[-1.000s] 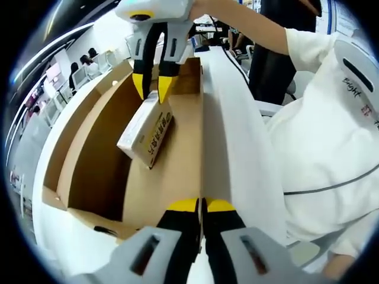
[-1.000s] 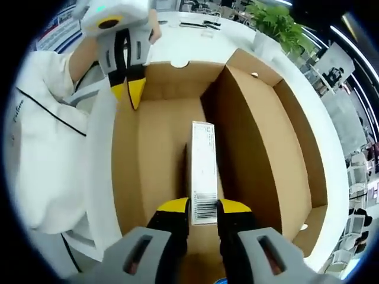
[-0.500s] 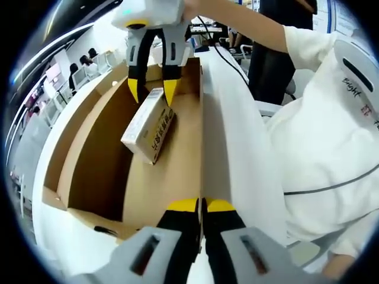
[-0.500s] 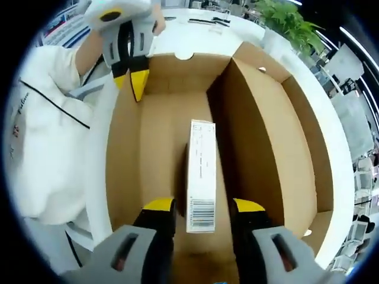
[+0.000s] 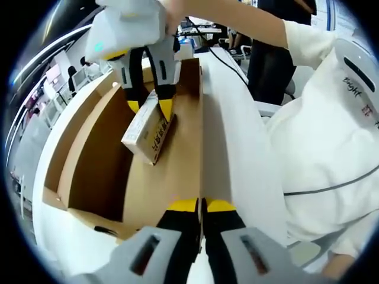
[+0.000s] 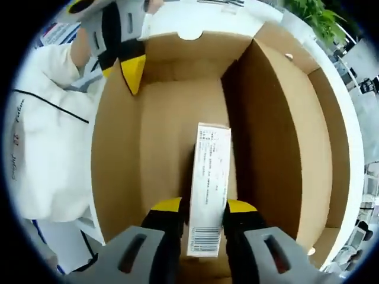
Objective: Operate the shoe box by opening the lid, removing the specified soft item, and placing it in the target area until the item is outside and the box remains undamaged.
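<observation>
The open shoe box [image 5: 89, 154], brown inside and white outside, lies on a white table. A small white and yellow carton [image 5: 148, 133] stands tilted on the box floor. My right gripper [image 5: 150, 107] reaches in from above, and its yellow tips clamp the carton's upper end. In the right gripper view the carton [image 6: 210, 171] runs lengthwise between my right gripper [image 6: 204, 207] jaws, which press its sides. My left gripper [image 5: 202, 206] is shut on the box's long side wall. That left gripper [image 6: 127, 71] shows at the top left on the shoe box [image 6: 272, 118] wall.
A person in a white shirt [image 5: 331, 136] stands close along the box's right side. The white table [image 5: 47, 236] curves round the box. A green plant [image 6: 323, 18] stands beyond the far corner. Desks and people sit far off at the left [image 5: 83, 62].
My right gripper opened around the carton half a second ago, then came lower and shut on it again. The left gripper has kept its hold on the wall.
</observation>
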Demonstrator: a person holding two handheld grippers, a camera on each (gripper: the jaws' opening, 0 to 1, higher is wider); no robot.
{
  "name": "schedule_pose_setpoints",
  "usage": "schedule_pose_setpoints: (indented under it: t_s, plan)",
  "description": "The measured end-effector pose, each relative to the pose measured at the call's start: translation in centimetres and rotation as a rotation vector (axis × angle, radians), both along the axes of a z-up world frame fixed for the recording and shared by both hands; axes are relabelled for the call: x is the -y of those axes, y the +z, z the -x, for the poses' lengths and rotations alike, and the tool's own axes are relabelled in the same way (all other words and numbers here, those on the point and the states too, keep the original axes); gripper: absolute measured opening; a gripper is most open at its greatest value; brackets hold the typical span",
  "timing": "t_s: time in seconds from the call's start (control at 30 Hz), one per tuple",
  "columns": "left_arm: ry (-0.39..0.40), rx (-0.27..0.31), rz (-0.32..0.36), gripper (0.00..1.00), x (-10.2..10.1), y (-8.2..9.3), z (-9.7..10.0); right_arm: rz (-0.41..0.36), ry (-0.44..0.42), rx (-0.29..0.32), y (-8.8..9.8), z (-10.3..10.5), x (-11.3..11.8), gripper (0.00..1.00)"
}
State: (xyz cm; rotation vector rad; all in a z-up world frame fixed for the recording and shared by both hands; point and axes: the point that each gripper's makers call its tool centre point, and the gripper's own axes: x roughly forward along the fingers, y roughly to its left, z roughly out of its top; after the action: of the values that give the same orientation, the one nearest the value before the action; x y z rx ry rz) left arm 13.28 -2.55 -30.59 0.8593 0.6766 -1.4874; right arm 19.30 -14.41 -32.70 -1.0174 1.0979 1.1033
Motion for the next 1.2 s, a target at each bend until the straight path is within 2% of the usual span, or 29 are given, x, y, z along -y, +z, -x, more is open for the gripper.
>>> schedule_pose_setpoints:
  t_s: [0.2, 0.4, 0.6, 0.7, 0.77, 0.9, 1.1, 1.2]
  plan:
    - [-0.001, 0.002, 0.000, 0.01, 0.0, 0.0, 0.0, 0.066, 0.026, -0.012, -0.9, 0.1, 0.3, 0.25]
    - [-0.005, 0.002, 0.004, 0.01, 0.0, 0.0, 0.0, 0.085, 0.045, -0.021, -1.6, 0.1, -0.3, 0.26]
    - [-0.006, 0.003, 0.000, 0.01, 0.0, 0.0, 0.0, 0.080, 0.044, -0.047, -1.8, 0.2, -0.5, 0.25]
    - [-0.005, 0.004, -0.001, 0.01, 0.0, 0.0, 0.0, 0.078, 0.023, -0.078, -1.9, -0.1, -0.5, 0.23]
    - [-0.003, 0.005, 0.002, 0.01, 0.0, 0.0, 0.0, 0.076, 0.014, -0.084, -1.8, -0.3, -0.4, 0.23]
    - [-0.001, 0.003, 0.012, 0.01, 0.1, 0.0, 0.0, 0.056, 0.059, -0.088, -1.8, -0.5, -0.4, 0.23]
    - [0.000, 0.001, 0.011, 0.01, 0.1, 0.0, 0.1, 0.057, 0.004, -0.092, -1.9, 0.1, -0.4, 0.23]
    - [0.000, -0.001, 0.009, 0.01, 0.1, 0.0, 0.1, 0.057, 0.017, -0.098, -1.9, 0.1, -0.6, 0.23]
